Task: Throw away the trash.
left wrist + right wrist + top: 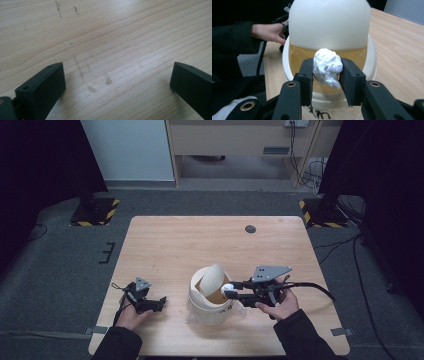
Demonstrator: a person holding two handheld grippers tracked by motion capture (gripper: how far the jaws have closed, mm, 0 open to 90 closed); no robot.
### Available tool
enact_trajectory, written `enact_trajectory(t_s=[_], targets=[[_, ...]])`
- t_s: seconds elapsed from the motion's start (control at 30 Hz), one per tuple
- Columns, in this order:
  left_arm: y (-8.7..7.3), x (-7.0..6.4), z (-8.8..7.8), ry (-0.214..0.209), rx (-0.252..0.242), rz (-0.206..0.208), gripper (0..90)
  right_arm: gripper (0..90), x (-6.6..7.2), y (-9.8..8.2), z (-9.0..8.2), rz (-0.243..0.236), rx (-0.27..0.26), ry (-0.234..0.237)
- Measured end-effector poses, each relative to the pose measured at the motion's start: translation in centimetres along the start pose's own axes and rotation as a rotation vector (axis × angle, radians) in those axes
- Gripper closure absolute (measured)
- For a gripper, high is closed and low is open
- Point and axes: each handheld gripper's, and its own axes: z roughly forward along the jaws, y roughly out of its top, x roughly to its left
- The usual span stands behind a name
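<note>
We are gripping a crumpled paper ball (327, 67) in the right gripper (327, 75), over the upright, open bin (372, 62); our left gripper (117, 82) is resting open on the table (112, 37).

In the right gripper view, the right gripper (327, 75) clamps a crumpled white paper wad (327, 67) between its two black jaws, which press on either side of it. The wad hangs over the open mouth of a white bin (372, 60), whose swing lid (329, 23) stands tilted behind it. Beyond the bin's left side, a hand (269, 32) in a dark sleeve rests at the wooden table (399, 50).
</note>
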Motion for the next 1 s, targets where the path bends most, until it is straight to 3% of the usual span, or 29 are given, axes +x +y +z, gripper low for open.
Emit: enact_trajectory(t_s=[0.37, 0.43, 0.7, 0.87, 1.0], targets=[[0.0, 0.0, 0.0, 0.000, 0.000, 0.000, 0.0, 61.5, 0.1, -0.5, 1.2, 0.004, 0.033, -0.009], [0.0, 0.0, 0.0, 0.000, 0.000, 0.000, 0.0, 55.8, 0.1, -0.5, 1.3, 0.013, 0.023, -0.011], [0.0, 0.0, 0.0, 0.000, 0.000, 0.000, 0.0, 53.1, -0.1, -0.1, 0.4, 0.023, -0.004, -0.019], [0.0, 0.0, 0.0, 0.000, 0.000, 0.000, 0.0, 45.6, -0.9, 0.2, -1.0, 0.048, -0.053, -0.062], [0.0, 0.0, 0.0, 0.000, 0.000, 0.000, 0.0, 37.4, -2.0, 0.1, -2.1, 0.071, -0.091, -0.126]])
